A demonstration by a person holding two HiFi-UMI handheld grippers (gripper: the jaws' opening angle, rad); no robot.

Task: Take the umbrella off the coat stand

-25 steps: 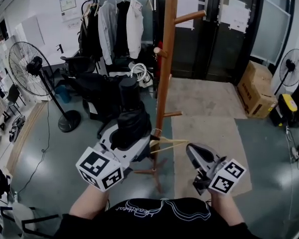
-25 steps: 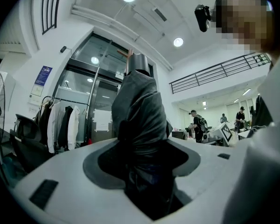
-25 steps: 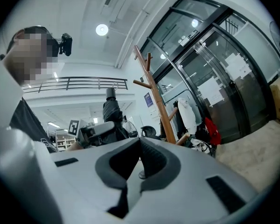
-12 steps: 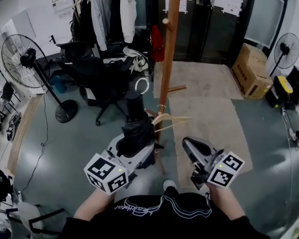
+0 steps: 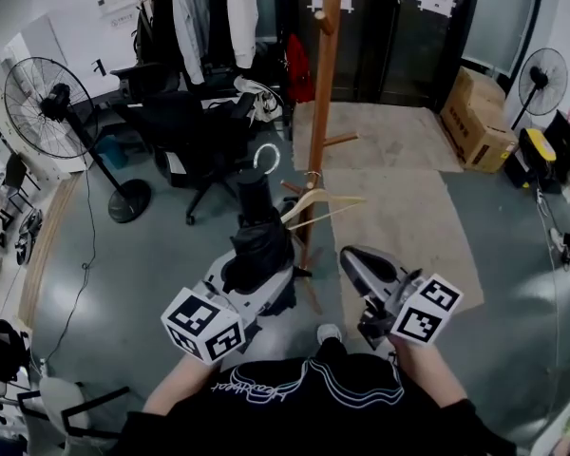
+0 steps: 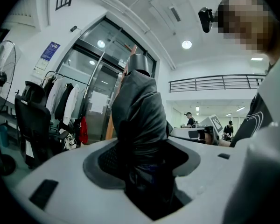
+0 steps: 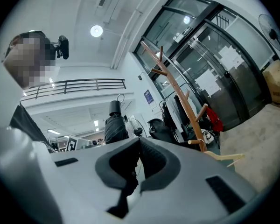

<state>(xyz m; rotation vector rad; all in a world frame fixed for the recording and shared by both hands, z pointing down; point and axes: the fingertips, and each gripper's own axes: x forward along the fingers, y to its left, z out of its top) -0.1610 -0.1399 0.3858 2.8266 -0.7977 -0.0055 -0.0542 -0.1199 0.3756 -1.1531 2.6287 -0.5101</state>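
Note:
A folded black umbrella (image 5: 256, 240) stands upright between the jaws of my left gripper (image 5: 257, 272), its handle and white wrist loop (image 5: 266, 157) on top. It hangs clear of the wooden coat stand (image 5: 321, 112), a little to the stand's left. In the left gripper view the umbrella (image 6: 140, 111) fills the gap of the left gripper (image 6: 143, 164), pads pressed on its fabric. My right gripper (image 5: 359, 262) is to the right of the stand's base, jaws together, nothing in them. The right gripper view shows the right gripper (image 7: 139, 158), the umbrella (image 7: 113, 125) and the stand (image 7: 177, 92).
A wooden hanger (image 5: 321, 207) hangs low on the stand. A pedestal fan (image 5: 47, 103), office chairs (image 5: 185, 126) and a clothes rack (image 5: 209, 8) are at the left. Cardboard boxes (image 5: 480, 122) and another fan (image 5: 541, 74) stand at the right, with a beige mat (image 5: 399, 198) between.
Both grippers have drawn back from the coat stand toward the person and sunk a little. The umbrella came away from the stand with the left gripper.

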